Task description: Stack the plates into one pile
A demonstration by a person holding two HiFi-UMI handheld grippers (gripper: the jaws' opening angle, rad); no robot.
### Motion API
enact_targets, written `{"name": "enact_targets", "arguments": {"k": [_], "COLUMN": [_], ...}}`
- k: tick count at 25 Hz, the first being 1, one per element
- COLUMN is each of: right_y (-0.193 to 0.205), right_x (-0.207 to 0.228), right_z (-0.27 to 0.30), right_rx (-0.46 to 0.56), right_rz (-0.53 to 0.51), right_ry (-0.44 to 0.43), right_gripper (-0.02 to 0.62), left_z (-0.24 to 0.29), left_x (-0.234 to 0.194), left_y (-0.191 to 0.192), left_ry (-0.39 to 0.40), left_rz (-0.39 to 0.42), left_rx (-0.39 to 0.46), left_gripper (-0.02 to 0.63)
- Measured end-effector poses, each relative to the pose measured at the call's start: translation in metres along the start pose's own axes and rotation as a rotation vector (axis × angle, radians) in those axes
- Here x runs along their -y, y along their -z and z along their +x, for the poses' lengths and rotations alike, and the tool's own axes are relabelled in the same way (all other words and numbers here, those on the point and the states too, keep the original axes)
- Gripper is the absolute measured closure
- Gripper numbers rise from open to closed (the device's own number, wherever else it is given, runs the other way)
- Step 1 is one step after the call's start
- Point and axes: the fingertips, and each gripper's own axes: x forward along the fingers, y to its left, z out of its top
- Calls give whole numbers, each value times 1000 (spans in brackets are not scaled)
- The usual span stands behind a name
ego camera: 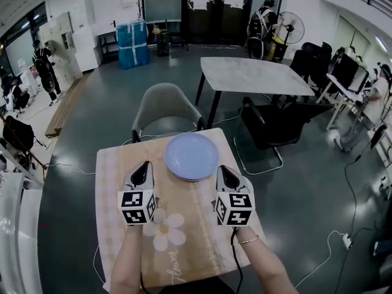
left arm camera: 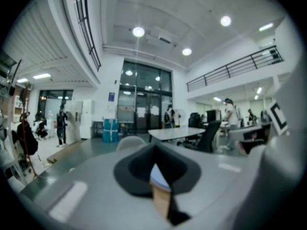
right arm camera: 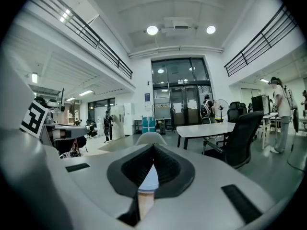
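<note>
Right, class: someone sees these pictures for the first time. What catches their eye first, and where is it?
The pale blue plate sits at the far edge of the beige tablecloth, with a grey chair behind it. Nearer, the left gripper and right gripper flank it, jaws shut and empty.

Bright ceiling lamps (right arm camera: 152, 30); fisheye edges dark; near foreground blurred.
</note>
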Motion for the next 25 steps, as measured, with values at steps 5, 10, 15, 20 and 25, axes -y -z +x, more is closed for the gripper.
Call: {"name": "enact_targets", "arguments": {"k": [5,10,15,20,25], "right_y": [-1,-4,4,14,18], "right_x": [-16,-32,-45,-45,-45], "right_z": [-30,-55,-78,-93,-105], "right_rx": [38,78,97,96,90], "right_rz": [11,1,7,24,30], "right_ry": [2,-3,1,23,37], "right_gripper": [589,591,591,591,591], "left_z": [-34,-68,-96,-109,-117], "left_x": [-1,-8,-8,4,13], "left_y": [-3,-6,-2,6,6], "left_ry": [12,8,19,53,63], "left_rz": [-1,-9,-17,12,14], "left_rx": [33,61,79,68,67], "left_gripper": [597,597,597,598,598]}}
